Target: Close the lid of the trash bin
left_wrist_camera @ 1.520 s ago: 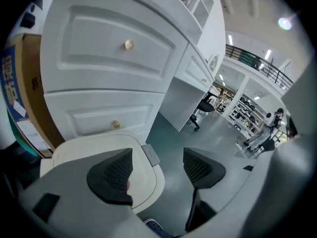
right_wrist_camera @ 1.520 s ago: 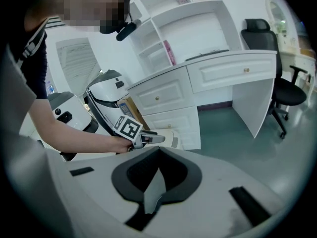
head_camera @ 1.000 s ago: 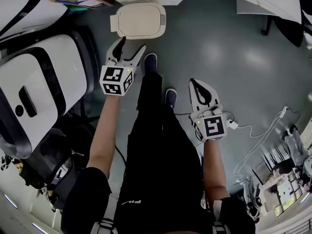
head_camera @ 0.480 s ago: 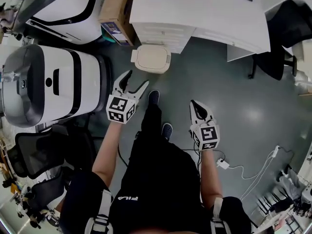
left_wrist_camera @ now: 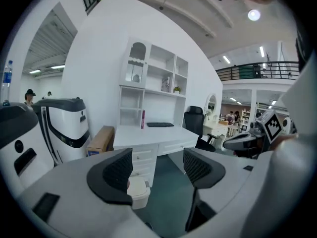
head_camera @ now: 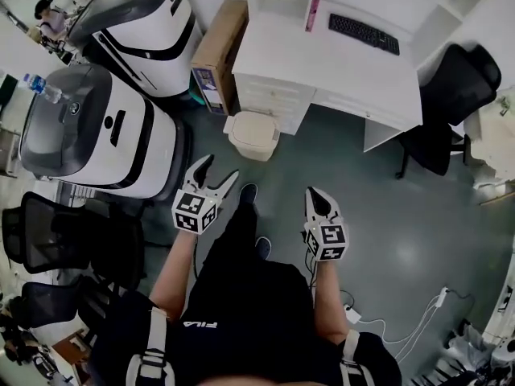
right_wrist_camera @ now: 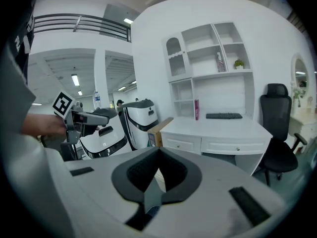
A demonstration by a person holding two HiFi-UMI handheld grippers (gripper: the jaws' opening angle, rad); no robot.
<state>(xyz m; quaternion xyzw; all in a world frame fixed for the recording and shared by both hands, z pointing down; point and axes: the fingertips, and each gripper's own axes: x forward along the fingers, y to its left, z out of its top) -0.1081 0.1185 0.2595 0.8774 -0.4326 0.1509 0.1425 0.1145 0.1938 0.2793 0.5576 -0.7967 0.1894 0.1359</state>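
The grey-green floor (head_camera: 386, 215) fills most of the head view, and a person in black trousers stands on it. At the left stand two large white-and-black machines, one (head_camera: 105, 135) beside the person's left arm and another (head_camera: 145, 14) further off. A white counter (head_camera: 354, 63) with drawers runs along the top, and above it the gripper views show white shelves (right_wrist_camera: 208, 48) on the wall. A black office chair (head_camera: 451, 95) stands at the counter's right end, and more black chairs (head_camera: 48, 240) crowd the lower left. A cardboard box (head_camera: 219, 43) stands on the floor between the far machine and the counter.

The cream trash bin (head_camera: 253, 133) stands on the floor against the counter's front left corner, just beside the box and ahead of the person's feet. From above, its lid looks flat on top of it. In the left gripper view the bin (left_wrist_camera: 139, 191) shows low down, partly behind the left pad.

The left hand-held gripper (head_camera: 220, 169) is held in the air, pointing towards the bin but well apart from it. Its jaws stand wide apart (left_wrist_camera: 158, 170) with nothing between them. The right hand-held gripper (head_camera: 314, 195) hangs further back over the floor. Its pads are pressed together (right_wrist_camera: 157, 170) and hold nothing.

A black keyboard (head_camera: 364, 34) lies on the counter. A white cable (head_camera: 418, 320) trails over the floor at the lower right.
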